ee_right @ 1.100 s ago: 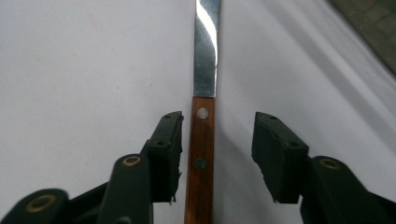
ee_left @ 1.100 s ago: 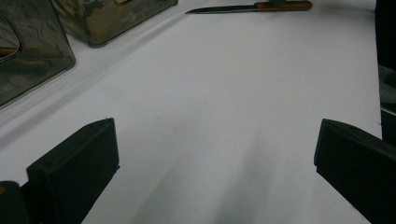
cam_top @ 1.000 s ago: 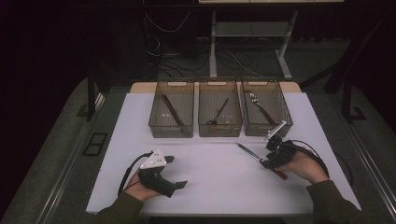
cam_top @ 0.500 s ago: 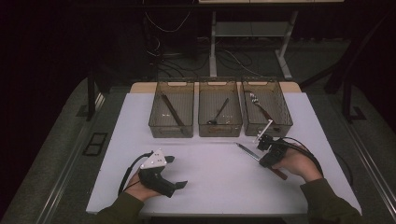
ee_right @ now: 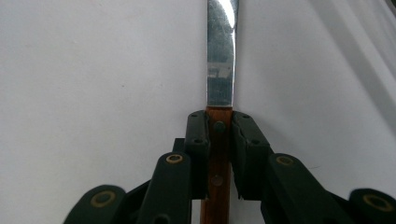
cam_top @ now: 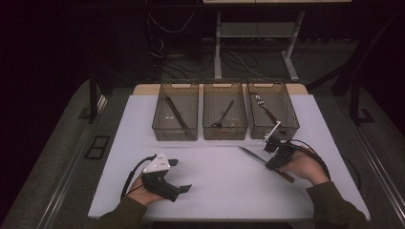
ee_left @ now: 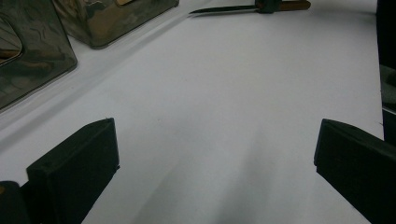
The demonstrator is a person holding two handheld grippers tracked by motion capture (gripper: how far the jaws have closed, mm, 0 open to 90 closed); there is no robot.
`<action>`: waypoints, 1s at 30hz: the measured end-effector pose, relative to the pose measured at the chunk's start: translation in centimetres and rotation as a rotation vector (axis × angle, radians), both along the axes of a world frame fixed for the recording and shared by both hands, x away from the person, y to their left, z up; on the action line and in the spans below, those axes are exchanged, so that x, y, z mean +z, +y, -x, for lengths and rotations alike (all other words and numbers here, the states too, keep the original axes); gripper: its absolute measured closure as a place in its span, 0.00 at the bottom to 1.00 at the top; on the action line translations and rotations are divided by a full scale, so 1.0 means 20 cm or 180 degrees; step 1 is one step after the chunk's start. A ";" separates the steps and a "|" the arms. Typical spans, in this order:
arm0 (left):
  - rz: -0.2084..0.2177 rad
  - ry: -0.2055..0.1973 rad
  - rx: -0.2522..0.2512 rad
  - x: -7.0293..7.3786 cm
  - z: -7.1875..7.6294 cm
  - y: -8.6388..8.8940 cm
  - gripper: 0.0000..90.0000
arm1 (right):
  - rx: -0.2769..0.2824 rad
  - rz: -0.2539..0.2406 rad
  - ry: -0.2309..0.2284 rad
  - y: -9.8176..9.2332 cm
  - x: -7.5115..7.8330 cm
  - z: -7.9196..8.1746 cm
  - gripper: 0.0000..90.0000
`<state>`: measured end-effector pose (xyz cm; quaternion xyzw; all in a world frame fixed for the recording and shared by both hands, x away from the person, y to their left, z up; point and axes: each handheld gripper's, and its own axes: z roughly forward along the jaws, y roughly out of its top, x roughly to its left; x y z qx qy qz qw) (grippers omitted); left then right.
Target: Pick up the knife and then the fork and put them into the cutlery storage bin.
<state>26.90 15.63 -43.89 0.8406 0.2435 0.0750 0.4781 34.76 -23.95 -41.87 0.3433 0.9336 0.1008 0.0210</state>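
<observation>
High view, right gripper (cam_top: 271, 151) near the white mat's (cam_top: 219, 181) right edge, jaws just closing on the knife (cam_top: 253, 156), left gripper (cam_top: 180, 175) spread near the front edge, left gripper view, pads (ee_left: 74, 163) wide apart over bare mat, right gripper view, pads (ee_right: 198, 140) pinching the wooden handle (ee_right: 218, 154).

The high view looks forward and down over the whole table (cam_top: 215, 186) from its near edge. Each claw view sits low and close to the tabletop; the left one shares the knife (ee_left: 243, 7) with the right one's close-up.
</observation>
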 end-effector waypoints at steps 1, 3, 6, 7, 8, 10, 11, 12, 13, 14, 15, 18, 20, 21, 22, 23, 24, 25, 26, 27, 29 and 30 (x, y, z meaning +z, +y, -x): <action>0.0000 -0.0001 0.0001 0.00 0.00 0.00 0.00 | -0.0004 -0.0053 -0.0022 -0.01 0.01 0.00 0.86; -0.0001 -0.0001 0.0001 0.00 0.00 0.00 0.00 | -0.0067 -0.0238 -0.0070 -0.04 0.02 0.01 0.86; -0.0004 -0.0005 -0.0001 0.00 0.00 0.00 0.00 | -0.0096 -0.0387 -0.0153 -0.07 0.04 0.01 0.86; 0.0001 -0.0004 0.0002 0.00 0.00 0.00 0.00 | -0.0102 -0.0408 -0.0172 -0.08 0.05 0.02 0.86; 0.0000 -0.0006 0.0001 0.00 0.00 0.00 0.00 | -0.0112 -0.0429 -0.0193 -0.08 0.05 0.02 0.86; -0.0004 -0.0008 -0.0002 0.00 0.00 0.00 0.00 | -0.0111 -0.0462 -0.0218 -0.10 0.05 0.02 0.86; -0.0002 -0.0006 0.0001 0.00 0.00 0.00 0.00 | -0.0090 -0.0492 -0.0251 -0.10 0.05 0.03 0.86; -0.0002 -0.0010 0.0002 0.00 0.00 0.00 0.00 | -0.0098 -0.0529 -0.0270 -0.11 0.05 0.03 0.86; -0.0002 -0.0012 0.0000 0.00 0.00 0.00 0.00 | -0.0101 -0.0558 -0.0282 -0.12 0.06 0.03 0.86; -0.0001 -0.0014 -0.0001 0.00 0.00 0.00 0.00 | -0.0108 -0.0576 -0.0304 -0.12 0.06 0.03 0.86; -0.0001 -0.0014 0.0001 0.00 0.00 0.00 0.00 | -0.0116 -0.0596 -0.0324 -0.13 0.07 0.03 0.86; 0.0000 -0.0015 -0.0002 0.00 0.00 0.00 0.00 | -0.0120 -0.0716 -0.0386 -0.15 0.08 0.04 0.86; -0.0002 -0.0001 0.0005 0.00 0.00 0.00 0.00 | -0.0086 -0.0777 -0.0431 -0.15 0.08 0.04 0.86; 0.0015 -0.0004 0.0013 0.00 0.00 0.01 0.00 | -0.0122 -0.0819 -0.0443 -0.16 0.09 0.05 0.86; 0.0019 -0.0002 0.0018 0.00 0.00 0.01 0.00 | -0.0136 -0.0830 -0.0461 -0.17 0.09 0.05 0.86; 0.0026 0.0002 0.0022 0.00 0.00 0.01 0.00 | -0.0150 -0.0836 -0.0497 -0.17 0.09 0.05 0.86; 0.0028 0.0001 0.0022 0.00 0.00 0.01 0.00 | -0.0164 -0.0861 -0.0523 -0.18 0.09 0.05 0.86; 0.0026 0.0000 0.0020 0.00 0.00 0.01 0.00 | -0.0181 -0.0889 -0.0543 -0.18 0.10 0.05 0.86; 0.0026 0.0000 0.0019 0.00 0.00 0.01 0.00 | -0.0190 -0.0919 -0.0578 -0.19 0.10 0.05 0.86; 0.0024 -0.0002 0.0017 0.00 0.00 0.01 0.00 | -0.0211 -0.0947 -0.0607 -0.19 0.11 0.05 0.86; 0.0028 0.0000 0.0022 0.00 0.00 0.01 0.00 | -0.0234 -0.1009 -0.0660 -0.21 0.12 0.05 0.86; 0.0029 0.0003 0.0027 0.00 0.00 0.01 0.00 | -0.0251 -0.1046 -0.0701 -0.21 0.12 0.05 0.86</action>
